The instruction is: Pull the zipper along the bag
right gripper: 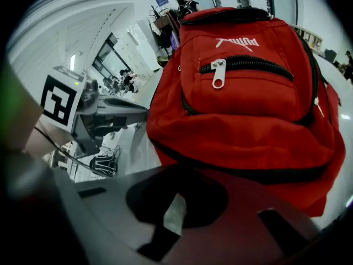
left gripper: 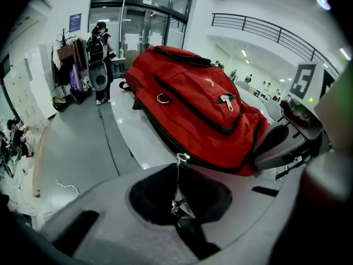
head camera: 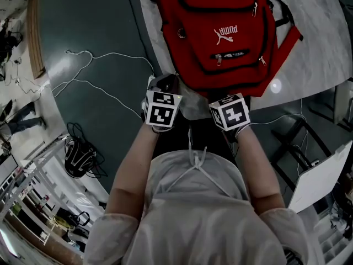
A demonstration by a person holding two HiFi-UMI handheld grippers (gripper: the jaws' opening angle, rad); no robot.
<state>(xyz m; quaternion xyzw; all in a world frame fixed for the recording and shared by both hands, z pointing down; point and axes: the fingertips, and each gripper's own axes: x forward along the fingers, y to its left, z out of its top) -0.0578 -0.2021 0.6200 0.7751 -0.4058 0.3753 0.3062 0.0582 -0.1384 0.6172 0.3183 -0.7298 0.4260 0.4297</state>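
A red backpack lies on a white table, its bottom end toward me. My left gripper is at the bag's near left corner. In the left gripper view the left gripper is shut on the thin metal zipper pull, which runs taut from the slider on the bag's black side zipper. My right gripper is at the bag's near right edge. In the right gripper view the right gripper shows a narrow pale gap with nothing in it, just below the bag.
White cables trail over the dark floor on the left, above a black cable bundle. A white panel stands at the lower right. A person with a backpack stands far off by glass doors.
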